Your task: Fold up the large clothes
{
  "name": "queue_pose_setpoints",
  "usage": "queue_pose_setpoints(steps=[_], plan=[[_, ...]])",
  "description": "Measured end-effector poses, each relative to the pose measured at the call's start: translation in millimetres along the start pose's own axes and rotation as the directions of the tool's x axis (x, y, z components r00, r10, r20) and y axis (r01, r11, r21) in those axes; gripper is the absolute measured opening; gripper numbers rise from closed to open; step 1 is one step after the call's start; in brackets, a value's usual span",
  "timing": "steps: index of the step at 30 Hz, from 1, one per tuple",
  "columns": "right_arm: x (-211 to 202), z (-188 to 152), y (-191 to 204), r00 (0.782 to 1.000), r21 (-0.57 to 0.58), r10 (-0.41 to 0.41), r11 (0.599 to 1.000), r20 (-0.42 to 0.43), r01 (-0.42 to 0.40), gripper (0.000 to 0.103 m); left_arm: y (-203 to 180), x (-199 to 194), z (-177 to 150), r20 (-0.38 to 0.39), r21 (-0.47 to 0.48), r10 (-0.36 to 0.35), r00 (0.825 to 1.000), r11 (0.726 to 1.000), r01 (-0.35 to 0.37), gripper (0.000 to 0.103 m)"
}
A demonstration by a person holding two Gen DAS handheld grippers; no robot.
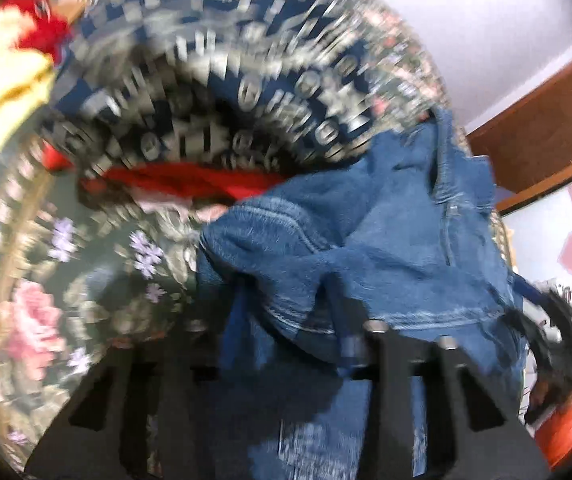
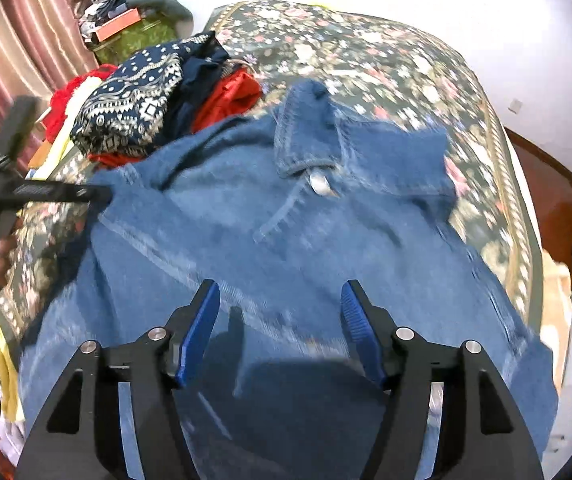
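The right gripper [image 2: 281,316] has black angular arms, silver round screws at the joints, and ribbed blue pads [image 2: 201,332]. The left gripper [image 1: 286,332] shows matching black arms and silver screws.

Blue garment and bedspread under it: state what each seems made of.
Blue garment: looks like denim, matte and faded, with raised double-stitched seams and a metal button. Bedspread: apparently printed woven cloth, dark with pink flowers; blur hides its weave.

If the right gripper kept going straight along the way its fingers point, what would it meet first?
Most likely the blue denim garment spread on the floral bedspread. The right gripper stands open with only denim ahead of its fingertips; how far above the cloth it hangs is unclear.
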State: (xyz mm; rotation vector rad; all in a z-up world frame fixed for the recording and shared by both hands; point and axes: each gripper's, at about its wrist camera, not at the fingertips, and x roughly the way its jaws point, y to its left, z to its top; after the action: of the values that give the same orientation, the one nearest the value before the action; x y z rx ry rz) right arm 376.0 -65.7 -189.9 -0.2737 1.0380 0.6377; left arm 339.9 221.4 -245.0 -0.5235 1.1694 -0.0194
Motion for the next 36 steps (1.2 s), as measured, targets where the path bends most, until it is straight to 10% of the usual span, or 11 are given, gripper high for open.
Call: queue_pose_setpoints(steps=[11, 16, 25, 36], plan=[[3.9, -48.8, -41.6, 0.997, 0.136, 0.065, 0.989, -0.032, -0.060, 0.061, -33.2, -11.5, 17.7, 0.116, 0.040, 0.058, 0.992, 0.997, -0.063, 0.016], [-4.6, -47.9, -40.1, 0.998, 0.153, 0.051, 0.987, -0.026, -0.046, 0.061, -8.7, 39.9, 16.2, -0.002, -0.033, 0.093, 0.996, 0.995, -0.093, 0.031], [-64.0, -73.4, -92.9, 0.995, 0.341, -0.053, 0.940, 0.081, 0.022, 0.069, -36.1, 8.2, -3.9, 0.073, 0.141, 0.235, 0.969, 0.960, -0.243, 0.059], [-63.1, -122.7, -125.9, 0.995, 0.528, -0.095, 0.845, -0.005, 0.083, 0.071, -42.1, 12.0, -43.5, 0.161, 0.181, 0.318, 0.934, 0.921, -0.344, 0.081]])
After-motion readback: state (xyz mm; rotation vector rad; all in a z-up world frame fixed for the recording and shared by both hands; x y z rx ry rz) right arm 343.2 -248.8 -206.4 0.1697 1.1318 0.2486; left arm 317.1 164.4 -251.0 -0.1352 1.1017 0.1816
